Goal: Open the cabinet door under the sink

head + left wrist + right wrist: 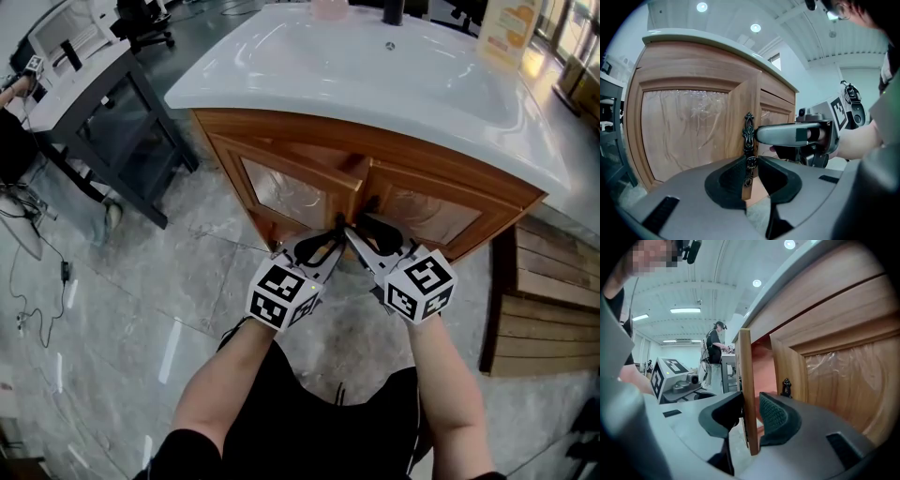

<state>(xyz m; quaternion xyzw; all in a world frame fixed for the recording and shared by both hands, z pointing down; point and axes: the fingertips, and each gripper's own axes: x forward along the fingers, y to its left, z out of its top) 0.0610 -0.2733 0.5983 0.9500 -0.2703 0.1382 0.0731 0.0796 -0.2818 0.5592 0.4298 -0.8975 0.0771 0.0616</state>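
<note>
The wooden cabinet under the white sink top [375, 80] has two film-covered doors. Its left door [281, 187] stands slightly ajar, while the right door [424, 216] lies flat against the frame. My left gripper [751, 171] is shut on the knob of the dark ornate handle [749, 133] at that door's free edge. In the head view it [330, 234] meets the right gripper [364, 228] where the doors join. My right gripper [751, 416] is open, its jaws straddling the left door's thin edge [745, 380] with a gap beside one pad. The right door's handle [786, 387] shows behind.
A black-framed desk [103, 103] stands to the left, with cables [28, 281] on the tiled floor. Wooden slats [548, 309] lie on the floor right of the cabinet. An orange-and-white bottle [511, 28] stands on the sink top. A person [715, 352] works far off.
</note>
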